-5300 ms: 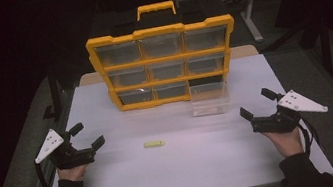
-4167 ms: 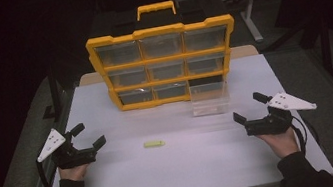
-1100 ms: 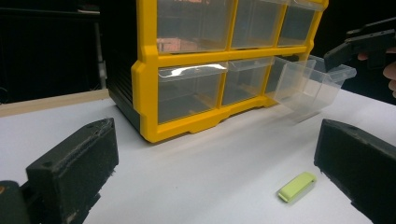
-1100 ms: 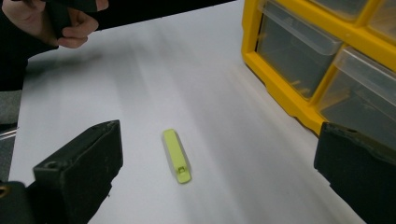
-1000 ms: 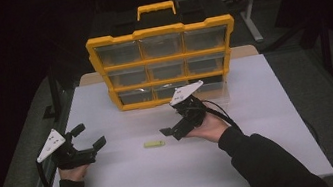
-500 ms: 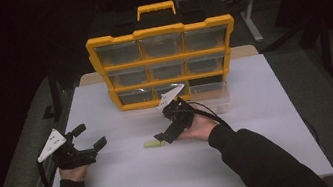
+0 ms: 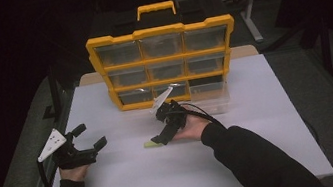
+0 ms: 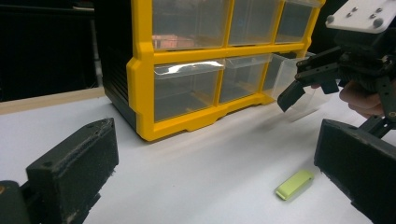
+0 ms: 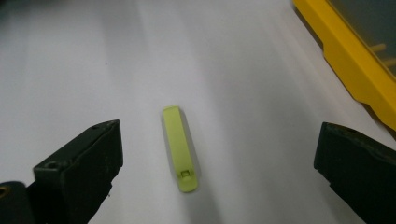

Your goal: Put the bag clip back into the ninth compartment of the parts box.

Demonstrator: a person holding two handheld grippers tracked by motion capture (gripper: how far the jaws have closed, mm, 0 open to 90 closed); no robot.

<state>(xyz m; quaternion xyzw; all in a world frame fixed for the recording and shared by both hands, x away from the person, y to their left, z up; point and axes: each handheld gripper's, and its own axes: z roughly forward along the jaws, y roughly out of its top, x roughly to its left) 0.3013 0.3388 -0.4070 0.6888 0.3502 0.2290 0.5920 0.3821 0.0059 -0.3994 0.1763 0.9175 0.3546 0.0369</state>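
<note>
On the left I keep my left gripper (image 7: 90, 140) parked near the table (image 7: 274, 147) edge, jaws spread and empty, out of the way I'd say. Mid-table, my right gripper (image 7: 158, 141) hangs jaws spread over the one yellow-green strip (image 9: 179, 148), which lies flat between them, lined up for a pinch. Behind stands one yellow organizer (image 7: 165, 63) with nine clear drawers, and one clear bin (image 7: 216, 103) at its right foot.

Small yellow-green flat bar (image 9: 179, 148), lying flat on white table (image 7: 258, 109)
</note>
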